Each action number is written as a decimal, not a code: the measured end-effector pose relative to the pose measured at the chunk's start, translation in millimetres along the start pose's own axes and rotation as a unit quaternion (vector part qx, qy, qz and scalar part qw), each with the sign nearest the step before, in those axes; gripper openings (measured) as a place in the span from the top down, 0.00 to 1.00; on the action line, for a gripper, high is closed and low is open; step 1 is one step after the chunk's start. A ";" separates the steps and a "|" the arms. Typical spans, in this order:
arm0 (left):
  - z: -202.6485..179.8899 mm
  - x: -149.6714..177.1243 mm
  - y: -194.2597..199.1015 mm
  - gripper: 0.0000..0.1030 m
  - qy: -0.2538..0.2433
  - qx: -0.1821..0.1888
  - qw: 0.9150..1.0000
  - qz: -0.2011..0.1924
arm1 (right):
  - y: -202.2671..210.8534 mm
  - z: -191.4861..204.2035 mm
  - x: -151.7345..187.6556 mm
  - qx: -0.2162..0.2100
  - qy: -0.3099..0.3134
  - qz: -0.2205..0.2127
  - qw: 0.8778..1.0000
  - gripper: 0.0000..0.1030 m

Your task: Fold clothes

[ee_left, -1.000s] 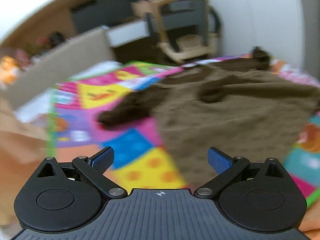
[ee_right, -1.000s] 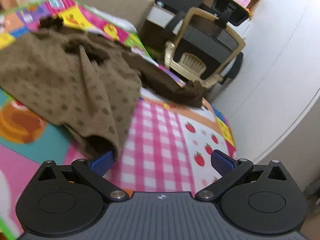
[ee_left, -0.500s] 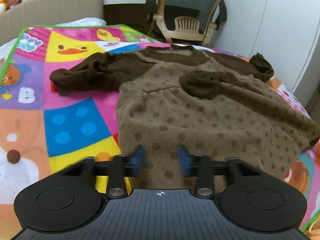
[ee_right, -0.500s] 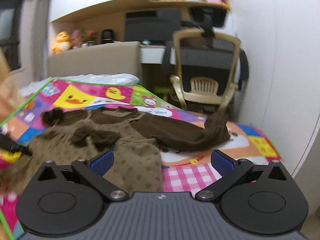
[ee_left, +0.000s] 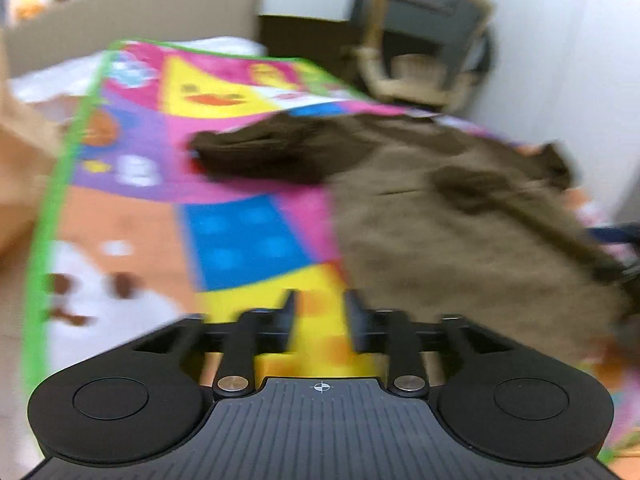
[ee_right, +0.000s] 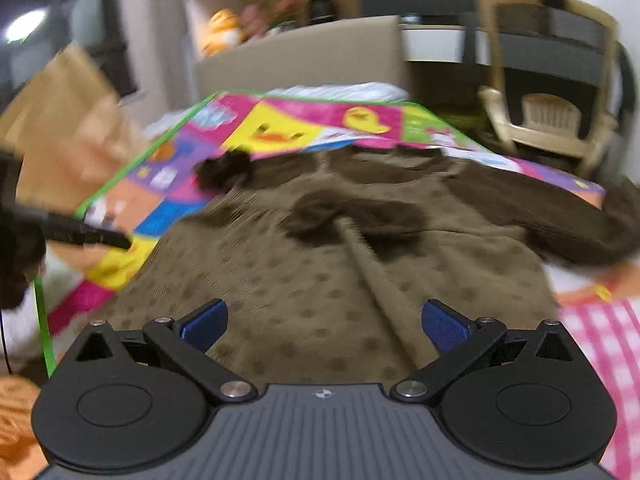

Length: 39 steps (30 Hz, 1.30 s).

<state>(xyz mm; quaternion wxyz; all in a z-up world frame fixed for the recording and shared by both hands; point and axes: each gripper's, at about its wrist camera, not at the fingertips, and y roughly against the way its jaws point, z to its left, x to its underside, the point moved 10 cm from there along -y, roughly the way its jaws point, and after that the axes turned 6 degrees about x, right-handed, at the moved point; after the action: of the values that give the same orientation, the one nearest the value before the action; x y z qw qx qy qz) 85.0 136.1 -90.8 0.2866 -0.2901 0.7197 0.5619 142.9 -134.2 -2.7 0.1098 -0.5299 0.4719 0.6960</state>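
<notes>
Garment: a brown dotted corduroy-like dress with dark brown knitted sleeves point(ee_right: 320, 272) lies spread on the mat, collar toward the far end; in the left wrist view point(ee_left: 460, 236) it fills the right half of the mat.
Fabric: the tan body is finely ribbed with darker round dots; a raised fold runs down its middle toward the right gripper; a dark bow-shaped patch sits on the chest.
Sleeves: dark brown, thick and rumpled; one reaches out to each side of the body onto the mat.
Surface: a bright cartoon-printed play mat with a green border point(ee_left: 240, 236), smooth, in squares of blue, yellow, pink and orange; pink gingham at the right edge in the right wrist view point(ee_right: 600, 336).
Left gripper point(ee_left: 320, 312): black fingers drawn near together with a narrow gap showing only yellow mat; nothing held, beside the dress hem.
Right gripper point(ee_right: 324, 320): blue ribbed pads spread wide apart, over the lower dress, empty.
Background: a beige plastic chair with a slatted seat point(ee_right: 548, 120) beyond the mat; the view is motion-blurred.
</notes>
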 end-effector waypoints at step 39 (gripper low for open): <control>-58.6 65.0 51.0 0.09 -0.280 -0.118 0.953 0.012 | 55.2 -79.2 10.5 0.147 -0.100 -0.042 0.983 0.00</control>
<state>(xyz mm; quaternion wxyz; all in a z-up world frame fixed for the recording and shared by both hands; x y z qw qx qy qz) -1.2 83.0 -94.2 0.4337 -0.1444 0.5424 0.7049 152.8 -228.3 18.8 0.2620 -0.4551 0.5333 0.6632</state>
